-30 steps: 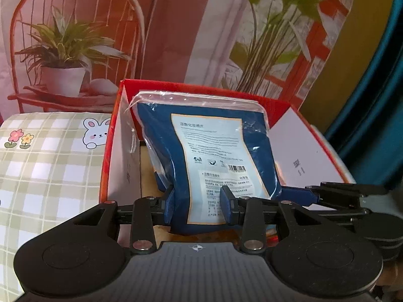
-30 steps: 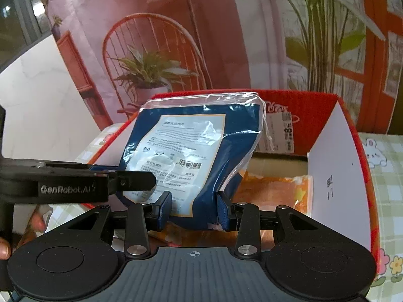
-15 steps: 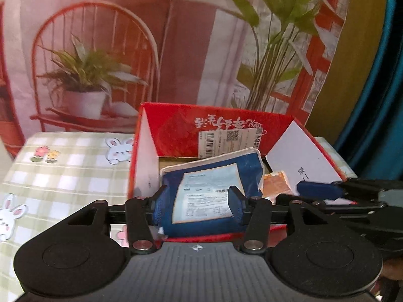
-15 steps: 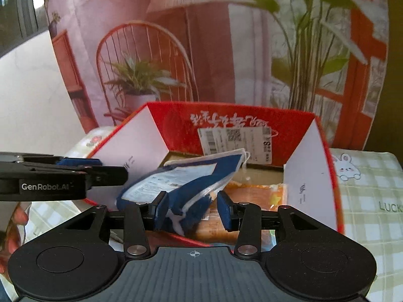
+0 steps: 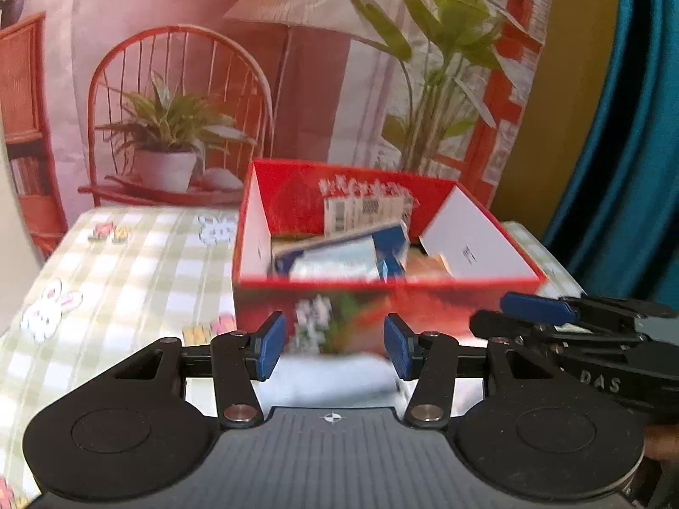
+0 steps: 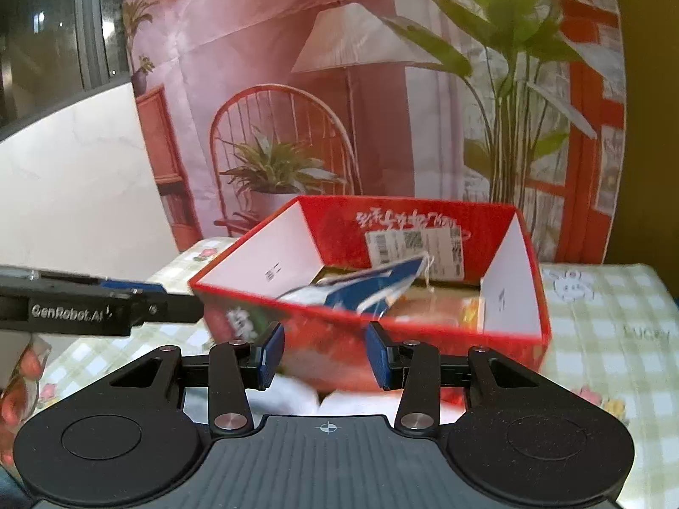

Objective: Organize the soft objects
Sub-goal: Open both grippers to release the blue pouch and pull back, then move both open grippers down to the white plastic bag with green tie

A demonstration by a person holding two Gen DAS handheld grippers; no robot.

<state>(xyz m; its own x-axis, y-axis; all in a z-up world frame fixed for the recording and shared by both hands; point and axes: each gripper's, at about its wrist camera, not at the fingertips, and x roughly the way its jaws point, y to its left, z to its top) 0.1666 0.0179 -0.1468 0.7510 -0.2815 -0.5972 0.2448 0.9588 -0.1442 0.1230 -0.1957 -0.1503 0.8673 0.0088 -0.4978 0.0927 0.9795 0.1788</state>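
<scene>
Checked cloth covers the surface (image 5: 127, 263). Blue packet (image 6: 365, 292) lies tilted inside the red box (image 6: 500, 339). Left claw (image 5: 335, 345) and right claw (image 6: 324, 354) both parted, empty, before the box.

Bright warm daylight, fisheye-bent edges, dark corners – motion blur on red box (image 5: 382, 297)
</scene>
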